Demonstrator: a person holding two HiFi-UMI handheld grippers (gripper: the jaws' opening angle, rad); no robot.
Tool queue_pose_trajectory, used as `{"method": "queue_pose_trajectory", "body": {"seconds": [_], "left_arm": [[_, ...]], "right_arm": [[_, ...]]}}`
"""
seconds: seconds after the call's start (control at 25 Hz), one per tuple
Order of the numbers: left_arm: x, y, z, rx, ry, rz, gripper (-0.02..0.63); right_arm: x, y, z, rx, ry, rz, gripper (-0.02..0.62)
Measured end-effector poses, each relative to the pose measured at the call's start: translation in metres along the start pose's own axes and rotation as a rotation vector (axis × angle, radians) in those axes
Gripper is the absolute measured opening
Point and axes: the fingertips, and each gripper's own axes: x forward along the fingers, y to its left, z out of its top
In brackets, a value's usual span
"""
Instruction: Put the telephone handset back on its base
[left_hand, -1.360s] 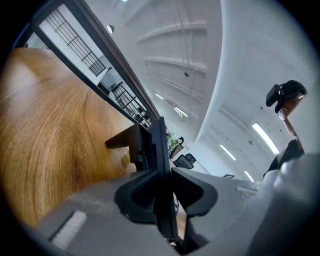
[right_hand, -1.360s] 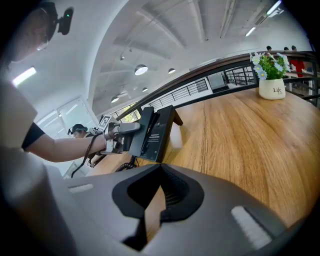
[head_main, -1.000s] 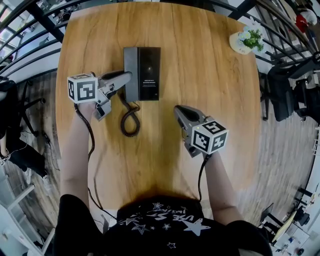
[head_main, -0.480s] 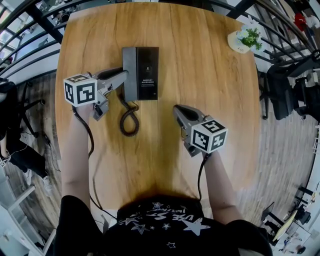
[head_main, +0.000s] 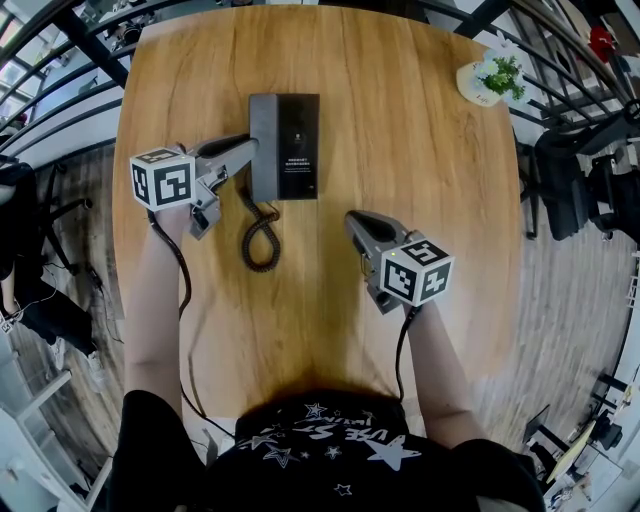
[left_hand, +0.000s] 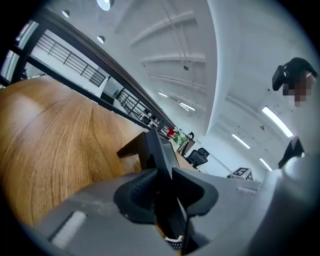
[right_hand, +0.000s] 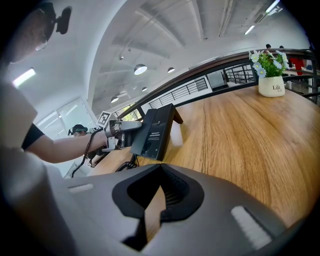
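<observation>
The handset (head_main: 263, 140) is lying along the left side of the base (head_main: 298, 150), which is sitting on the wooden tabletop (head_main: 420, 200). The left tongs (head_main: 246, 150) are reaching in from the left of the base and closing on the handset's middle, its dark body filling the gap between the pads. The right tongs (head_main: 357, 222) are hovering released and empty, nearer the person and to the right of the base, while the coiled cord (head_main: 258, 240) is curling just on the person's side of the base.
</observation>
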Motion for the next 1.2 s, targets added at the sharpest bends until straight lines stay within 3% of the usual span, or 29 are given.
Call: {"method": "queue_pose_trajectory", "body": {"seconds": [0.16, 0.4, 0.56, 0.68, 1.2], "left_arm": [[0.001, 0.000, 0.001, -0.006, -0.008, -0.016, 0.103], [-0.001, 0.000, -0.002, -0.010, 0.009, 0.034, 0.106], [-0.008, -0.006, 0.000, -0.036, -0.028, 0.055, 0.200], [-0.022, -0.013, -0.001, -0.061, -0.078, 0.097, 0.204], [-0.123, -0.111, -0.042, -0.016, -0.183, 0.188, 0.204]], "right_arm": [[0.001, 0.001, 0.000, -0.002, 0.000, -0.003, 0.002], [-0.001, 0.001, 0.002, -0.003, -0.001, -0.003, 0.002], [-0.007, 0.007, 0.007, -0.014, -0.016, -0.002, 0.002], [-0.016, 0.016, 0.011, -0.027, -0.028, 0.003, 0.002], [-0.077, 0.084, 0.026, -0.112, -0.118, 0.041, 0.002]]}}
